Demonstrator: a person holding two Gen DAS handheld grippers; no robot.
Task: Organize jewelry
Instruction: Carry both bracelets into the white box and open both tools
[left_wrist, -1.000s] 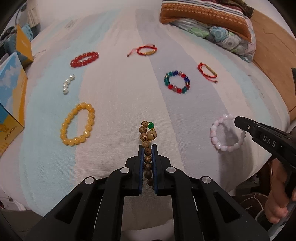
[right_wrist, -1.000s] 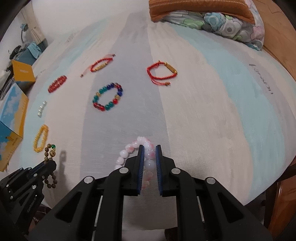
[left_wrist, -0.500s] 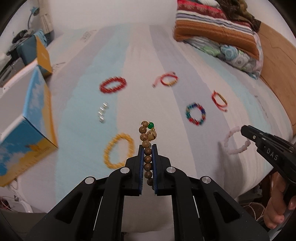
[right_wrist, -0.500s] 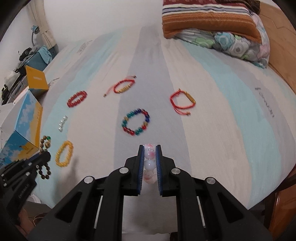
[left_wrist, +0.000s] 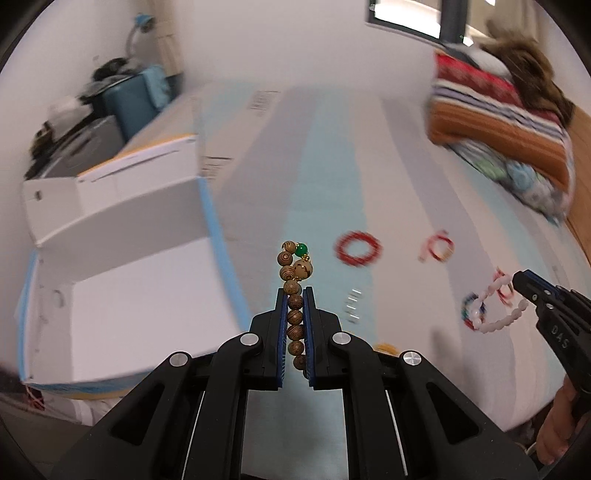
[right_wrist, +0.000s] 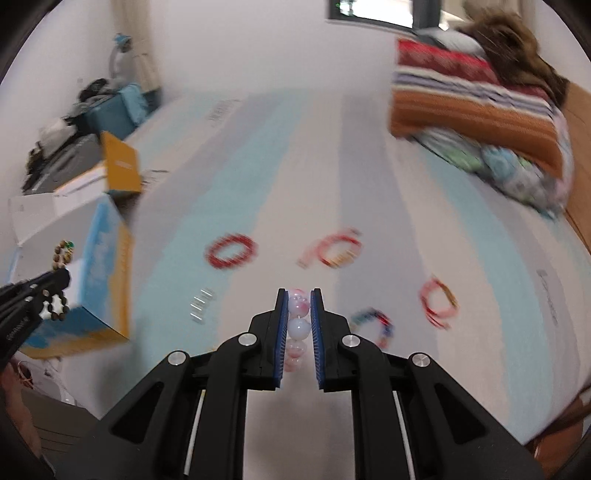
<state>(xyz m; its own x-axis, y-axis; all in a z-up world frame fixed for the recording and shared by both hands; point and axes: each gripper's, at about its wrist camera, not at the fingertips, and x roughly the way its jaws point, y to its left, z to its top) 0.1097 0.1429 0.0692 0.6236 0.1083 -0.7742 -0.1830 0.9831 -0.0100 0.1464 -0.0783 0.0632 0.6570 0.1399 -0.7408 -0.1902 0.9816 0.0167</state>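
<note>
The left claw (left_wrist: 294, 295) is clamped on the wooden bead bracelet (left_wrist: 294, 291), raised beside the open box (left_wrist: 122, 236); the right claw (right_wrist: 298, 299) grips the pink bracelet (right_wrist: 297, 325) above the bed (right_wrist: 280, 192); carry each steadily over the box before loosening.
</note>
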